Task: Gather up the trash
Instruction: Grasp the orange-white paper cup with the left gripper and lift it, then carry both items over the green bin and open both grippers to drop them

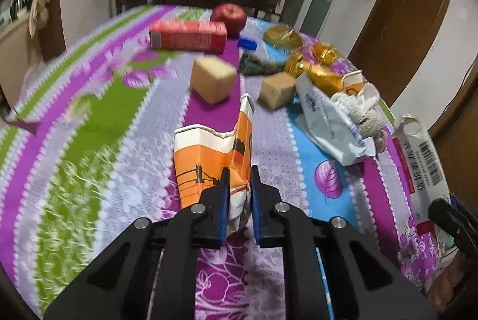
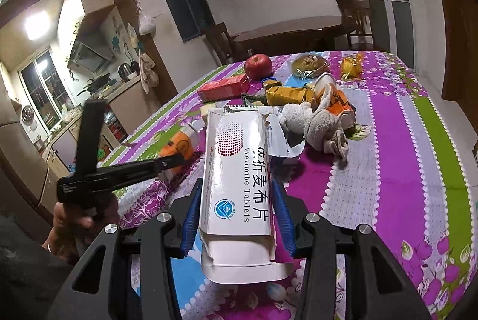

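L gripper (image 1: 240, 185) nearest the lens, jaws clenched on lower edge of torn orange carton (image 1: 213, 158), which stands crumpled on the tablecloth (image 1: 89, 141) near the front edge, approx mid-width. R gripper (image 2: 236, 202) clamped across the white tablet box (image 2: 237, 185), pads pressing both long sides, box end-flaps torn open, held just above the cloth at the near edge. Rest of the clutter farther back toward the far edge: red carton (image 1: 188, 35), apple (image 1: 228, 15), two tan cubes (image 1: 212, 79), white wrapper (image 1: 331, 126) w/ grey rag (image 1: 363, 114), gold foil pack (image 1: 319, 72). No bin visible, so drop-off spot unknown. Risks: L grip only on a thin flattened corner, so carton likely to slip or tear further on lift; soft tablet box prone to buckling under squeeze and sliding out the open end if tilted; both loads close together at the front edge, so a collision btwn grippers is possible when carrying away.
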Demonstrator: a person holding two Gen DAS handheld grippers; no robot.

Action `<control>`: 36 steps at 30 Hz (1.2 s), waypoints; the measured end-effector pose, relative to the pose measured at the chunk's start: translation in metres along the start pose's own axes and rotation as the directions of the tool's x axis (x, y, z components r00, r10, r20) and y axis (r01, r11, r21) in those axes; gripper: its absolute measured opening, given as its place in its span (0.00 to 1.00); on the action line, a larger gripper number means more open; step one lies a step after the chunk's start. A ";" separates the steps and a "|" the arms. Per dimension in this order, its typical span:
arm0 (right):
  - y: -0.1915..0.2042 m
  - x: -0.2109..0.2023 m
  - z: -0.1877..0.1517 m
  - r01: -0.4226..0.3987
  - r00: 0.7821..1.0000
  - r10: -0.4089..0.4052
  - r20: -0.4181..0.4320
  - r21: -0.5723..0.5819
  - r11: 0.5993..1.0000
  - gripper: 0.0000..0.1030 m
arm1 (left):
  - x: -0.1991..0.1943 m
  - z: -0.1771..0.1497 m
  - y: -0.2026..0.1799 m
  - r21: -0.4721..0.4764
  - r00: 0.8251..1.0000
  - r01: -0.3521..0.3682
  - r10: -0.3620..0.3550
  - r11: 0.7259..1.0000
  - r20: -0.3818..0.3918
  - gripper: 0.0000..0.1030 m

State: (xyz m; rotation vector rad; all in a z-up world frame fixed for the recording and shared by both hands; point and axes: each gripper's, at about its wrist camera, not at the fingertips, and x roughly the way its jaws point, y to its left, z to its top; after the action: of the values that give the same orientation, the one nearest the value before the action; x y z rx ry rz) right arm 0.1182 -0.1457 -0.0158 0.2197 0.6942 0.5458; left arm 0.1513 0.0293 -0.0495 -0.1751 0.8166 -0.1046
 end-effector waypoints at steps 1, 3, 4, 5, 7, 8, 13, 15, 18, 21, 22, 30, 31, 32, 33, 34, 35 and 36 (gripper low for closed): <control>0.000 -0.002 -0.001 0.002 1.000 -0.002 0.006 0.004 1.000 0.45 | -0.004 0.001 -0.002 0.010 1.000 -0.008 0.008 1.000 0.013 0.11; -0.001 -0.006 -0.001 0.015 1.000 -0.015 0.021 0.011 1.000 0.45 | -0.020 0.006 -0.011 0.044 0.998 -0.031 0.029 0.999 0.061 0.11; -0.001 -0.009 0.000 0.020 0.999 -0.021 0.028 0.016 1.000 0.45 | -0.025 0.008 -0.014 0.054 0.997 -0.036 0.032 0.998 0.076 0.11; -0.002 -0.012 0.001 0.025 0.999 -0.026 0.037 0.023 0.999 0.45 | -0.033 0.011 -0.019 0.070 0.995 -0.042 0.035 0.997 0.097 0.11; -0.004 -0.018 0.003 0.038 0.998 -0.039 0.054 0.032 0.999 0.45 | -0.043 0.019 -0.029 0.101 0.990 -0.054 0.041 0.993 0.133 0.11; -0.004 -0.022 0.004 0.045 0.997 -0.047 0.064 0.035 0.998 0.45 | -0.048 0.023 -0.036 0.122 0.987 -0.060 0.041 0.991 0.152 0.11; -0.009 -0.049 0.011 0.118 0.985 -0.123 0.122 0.049 0.992 0.45 | -0.059 0.040 -0.080 0.218 0.979 -0.037 -0.009 0.975 0.205 0.11; -0.014 -0.062 0.015 0.159 0.976 -0.165 0.144 0.057 0.986 0.45 | -0.061 0.046 -0.103 0.263 0.974 -0.013 -0.047 0.965 0.222 0.11; -0.030 -0.091 0.021 0.247 0.950 -0.259 0.176 0.086 0.965 0.45 | -0.061 0.054 -0.141 0.327 0.967 0.039 -0.117 0.944 0.224 0.11; -0.046 -0.116 0.024 0.318 0.923 -0.336 0.186 0.122 0.940 0.45 | -0.059 0.057 -0.182 0.402 0.958 0.072 -0.175 0.913 0.227 0.11; -0.054 -0.126 0.025 0.349 0.911 -0.370 0.184 0.139 0.927 0.45 | -0.057 0.058 -0.199 0.428 0.955 0.086 -0.196 0.900 0.222 0.11; -0.113 -0.196 0.022 0.501 0.825 -0.547 0.143 0.266 0.824 0.45 | -0.037 0.049 -0.299 0.575 0.936 0.181 -0.320 0.798 0.148 0.11; -0.122 -0.207 0.020 0.519 0.812 -0.569 0.132 0.282 0.807 0.45 | -0.033 0.047 -0.314 0.593 0.933 0.200 -0.336 0.780 0.128 0.11; -0.129 -0.215 0.019 0.537 0.799 -0.588 0.122 0.295 0.791 0.45 | -0.029 0.045 -0.323 0.604 0.931 0.213 -0.347 0.768 0.113 0.11; -0.137 -0.221 0.018 0.548 0.791 -0.601 0.115 0.304 0.779 0.45 | -0.025 0.043 -0.335 0.618 0.927 0.234 -0.364 0.750 0.091 0.11; -0.147 -0.231 0.016 0.568 0.775 -0.624 0.102 0.320 0.758 0.45 | -0.022 0.042 -0.341 0.628 0.925 0.245 -0.372 0.739 0.077 0.11; -0.155 -0.239 0.014 0.581 0.764 -0.639 0.093 0.334 0.743 0.45 | -0.018 0.040 -0.354 0.643 0.922 0.261 -0.384 0.720 0.057 0.11; -0.164 -0.247 0.012 0.593 0.752 -0.654 0.081 0.350 0.725 0.45 | -0.016 0.036 -0.361 0.654 0.916 0.279 -0.399 0.703 0.037 0.11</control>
State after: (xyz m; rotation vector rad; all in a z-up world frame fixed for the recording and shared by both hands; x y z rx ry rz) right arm 0.0343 -0.4179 0.0679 0.3038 0.6056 -0.2490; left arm 0.1575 -0.3184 0.0564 0.3178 0.5194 -0.7092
